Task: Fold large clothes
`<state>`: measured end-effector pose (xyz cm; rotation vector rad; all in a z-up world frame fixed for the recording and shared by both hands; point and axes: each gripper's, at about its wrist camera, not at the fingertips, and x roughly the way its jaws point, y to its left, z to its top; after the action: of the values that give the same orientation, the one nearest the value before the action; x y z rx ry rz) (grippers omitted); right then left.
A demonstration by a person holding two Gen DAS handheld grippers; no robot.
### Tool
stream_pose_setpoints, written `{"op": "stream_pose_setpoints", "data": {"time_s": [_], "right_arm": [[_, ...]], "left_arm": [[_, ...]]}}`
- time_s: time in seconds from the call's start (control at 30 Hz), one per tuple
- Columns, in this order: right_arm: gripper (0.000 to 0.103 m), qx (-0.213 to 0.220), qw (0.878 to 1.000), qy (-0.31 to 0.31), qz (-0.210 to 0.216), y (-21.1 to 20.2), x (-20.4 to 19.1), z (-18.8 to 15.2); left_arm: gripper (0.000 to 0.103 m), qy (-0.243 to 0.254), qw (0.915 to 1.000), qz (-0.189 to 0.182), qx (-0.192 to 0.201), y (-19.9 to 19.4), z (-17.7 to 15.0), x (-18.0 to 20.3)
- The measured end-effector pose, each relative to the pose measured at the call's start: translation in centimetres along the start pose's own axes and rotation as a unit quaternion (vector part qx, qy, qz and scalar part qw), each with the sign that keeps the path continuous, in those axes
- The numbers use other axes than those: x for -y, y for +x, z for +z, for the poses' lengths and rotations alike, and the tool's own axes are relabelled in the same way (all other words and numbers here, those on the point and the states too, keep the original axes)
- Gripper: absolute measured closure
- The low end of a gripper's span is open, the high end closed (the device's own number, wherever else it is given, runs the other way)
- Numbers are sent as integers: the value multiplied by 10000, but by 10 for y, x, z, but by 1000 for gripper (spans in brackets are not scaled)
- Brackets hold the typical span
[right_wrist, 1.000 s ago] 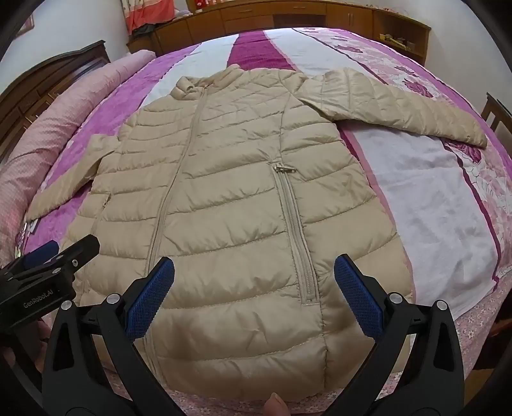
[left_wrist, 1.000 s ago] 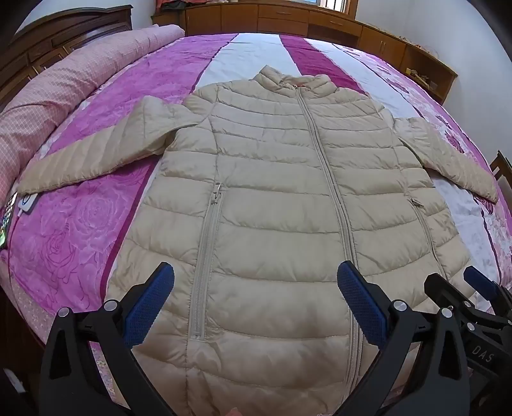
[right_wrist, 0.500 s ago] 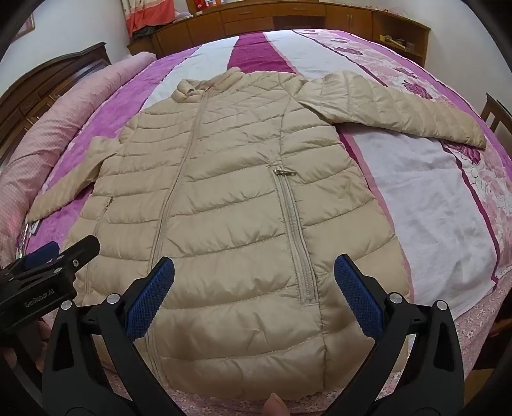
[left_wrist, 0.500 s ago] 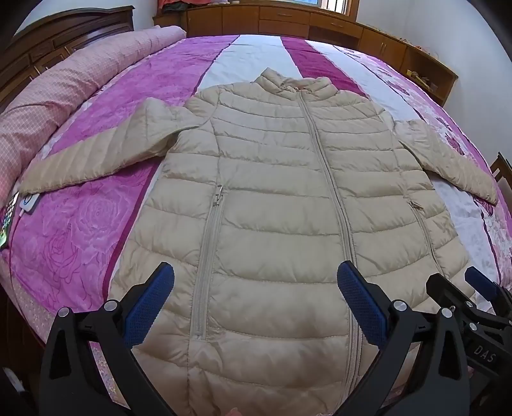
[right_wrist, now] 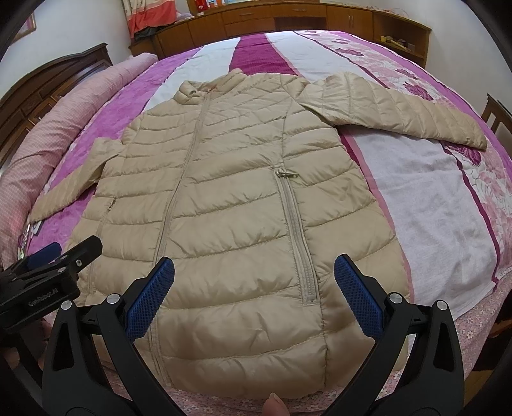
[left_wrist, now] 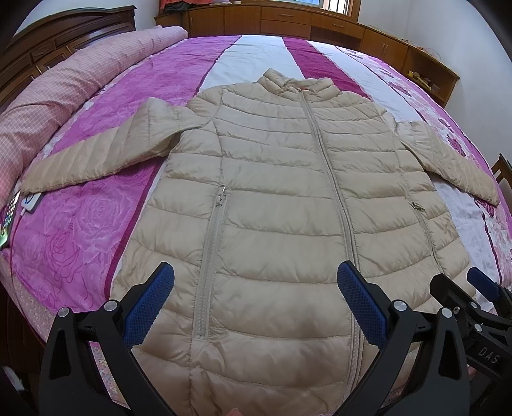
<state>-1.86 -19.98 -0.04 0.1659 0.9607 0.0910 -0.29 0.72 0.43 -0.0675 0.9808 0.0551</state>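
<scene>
Beige quilted puffer jacket (left_wrist: 281,204) lies flat, front up, on the bed covered with a magenta, white and floral-striped bedspread (left_wrist: 80,230). Central zipper (left_wrist: 332,179) is closed from hem to stand-up collar (left_wrist: 288,84), which points away toward the far side of the bed. Both sleeves are spread outward: one sleeve (left_wrist: 105,150) extends to the left over the magenta stripe, the other sleeve (right_wrist: 400,108) extends to the right over the white and floral area. Two zipped side pockets are visible, one pocket zipper (left_wrist: 211,256) on the left panel and one pocket zipper (right_wrist: 296,236) on the right panel. Jacket hem lies at the near edge of the bed. Left gripper (left_wrist: 256,304), black with blue textured pads, hovers above the lower left part of the jacket; its jaws stand wide apart and hold nothing. Right gripper (right_wrist: 254,299), of the same build, hovers above the lower right part; its jaws are likewise wide apart and empty. Neither gripper touches the fabric. A pink checked rolled quilt (left_wrist: 73,83) lies along the left side of the bed against a dark wooden headboard (left_wrist: 57,41). A wooden cabinet run (right_wrist: 288,19) lines the far wall. A fingertip (right_wrist: 275,404) shows at the lower edge of the right wrist view.
</scene>
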Motion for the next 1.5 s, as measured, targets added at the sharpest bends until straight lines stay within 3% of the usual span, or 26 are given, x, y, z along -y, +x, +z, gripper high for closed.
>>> {"op": "stream_pose_setpoints", "data": {"time_s": [1.5], "right_arm": [[3,26,10000,9,9,-3,1,3]], "left_arm": [[5,-38,10000,23,22,1,2,-1]]}}
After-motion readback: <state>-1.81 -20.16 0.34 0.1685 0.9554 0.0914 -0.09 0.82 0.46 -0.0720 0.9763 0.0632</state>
